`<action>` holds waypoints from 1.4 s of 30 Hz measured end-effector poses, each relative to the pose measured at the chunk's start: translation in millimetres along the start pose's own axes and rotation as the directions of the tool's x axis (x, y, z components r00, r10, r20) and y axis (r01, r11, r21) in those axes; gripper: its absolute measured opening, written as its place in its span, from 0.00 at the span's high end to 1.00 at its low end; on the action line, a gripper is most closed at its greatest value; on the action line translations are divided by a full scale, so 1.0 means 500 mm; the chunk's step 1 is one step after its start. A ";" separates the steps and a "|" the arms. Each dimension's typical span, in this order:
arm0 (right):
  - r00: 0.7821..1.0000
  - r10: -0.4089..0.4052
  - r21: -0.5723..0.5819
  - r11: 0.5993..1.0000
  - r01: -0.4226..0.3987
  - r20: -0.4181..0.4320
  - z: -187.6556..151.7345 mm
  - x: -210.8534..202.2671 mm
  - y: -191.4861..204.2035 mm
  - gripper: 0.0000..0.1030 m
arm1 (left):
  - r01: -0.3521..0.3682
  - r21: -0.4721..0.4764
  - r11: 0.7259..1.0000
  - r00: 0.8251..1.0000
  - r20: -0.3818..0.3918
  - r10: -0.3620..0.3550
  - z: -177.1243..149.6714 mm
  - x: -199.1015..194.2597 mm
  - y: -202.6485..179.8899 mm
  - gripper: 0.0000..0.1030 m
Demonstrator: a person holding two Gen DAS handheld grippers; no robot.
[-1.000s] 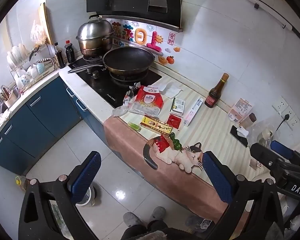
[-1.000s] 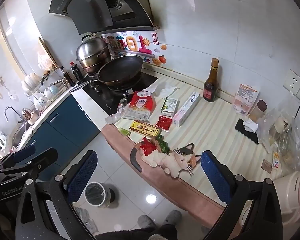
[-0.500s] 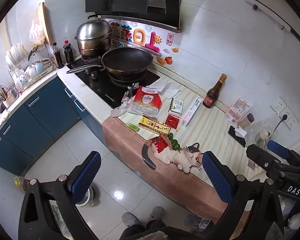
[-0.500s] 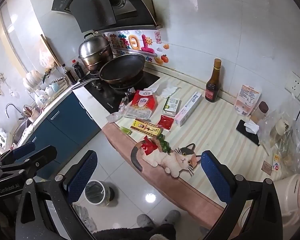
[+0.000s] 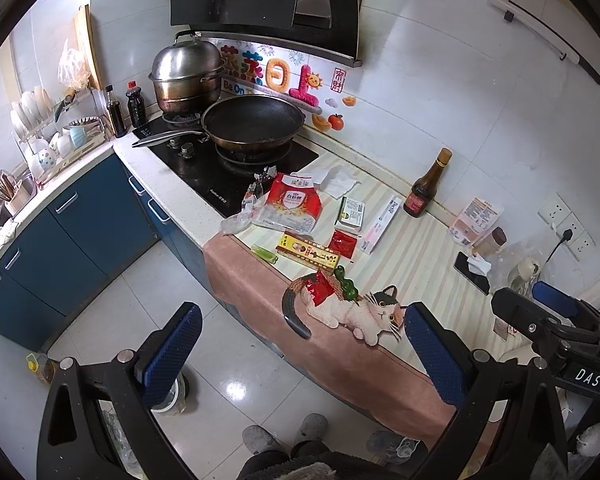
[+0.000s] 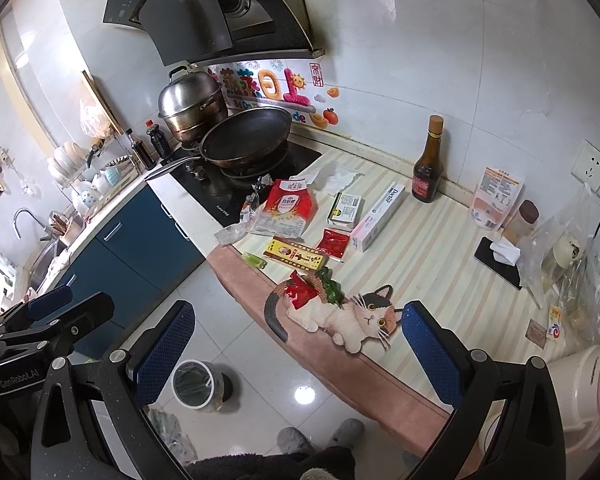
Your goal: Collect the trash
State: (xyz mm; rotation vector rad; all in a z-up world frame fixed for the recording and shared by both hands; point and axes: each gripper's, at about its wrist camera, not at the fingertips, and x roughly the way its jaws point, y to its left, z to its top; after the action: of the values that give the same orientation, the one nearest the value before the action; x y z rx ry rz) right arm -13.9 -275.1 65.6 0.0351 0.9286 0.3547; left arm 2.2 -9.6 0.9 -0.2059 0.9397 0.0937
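Note:
Trash lies spread on the striped counter: a red-and-white bag (image 5: 294, 204), a yellow-red box (image 5: 308, 251), a red sachet (image 5: 343, 243), a crumpled red wrapper (image 5: 320, 286) and a green wrapper (image 5: 346, 280) on the cat-print mat (image 5: 364, 312). A long white box (image 6: 378, 214) lies farther back. My left gripper (image 5: 302, 356) hangs open above the floor, short of the counter edge, holding nothing. My right gripper (image 6: 296, 348) is open and empty too, at the same distance. A small trash bin (image 6: 194, 384) stands on the floor below the counter.
A wok (image 5: 254, 122) and a steel pot (image 5: 188, 72) sit on the hob at the left. A dark bottle (image 5: 426, 190), a phone (image 5: 472, 272) and plastic bags (image 6: 572, 264) stand at the back right. Blue cabinets (image 5: 80, 224) line the left; a person's slippers (image 5: 284, 434) show below.
Both views have shifted only slightly. Nothing on the counter has moved, and both grippers remain open and empty.

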 end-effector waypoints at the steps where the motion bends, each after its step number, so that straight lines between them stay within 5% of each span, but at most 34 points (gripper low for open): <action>1: 1.000 0.001 0.000 1.000 -0.001 -0.001 0.001 0.000 -0.003 0.00 | 0.001 0.000 1.000 1.000 0.000 -0.001 0.002 -0.001 0.003 0.00; 42: 1.000 0.029 0.009 1.000 -0.029 -0.004 -0.010 -0.011 0.002 0.00 | 0.043 -0.008 0.999 0.999 0.009 -0.043 0.015 -0.017 -0.041 0.00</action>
State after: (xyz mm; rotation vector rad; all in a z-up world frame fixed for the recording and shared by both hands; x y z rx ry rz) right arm -21.1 -276.7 67.1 0.0560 0.9349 0.3774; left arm 6.5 -27.9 14.6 -0.2332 0.9257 0.0590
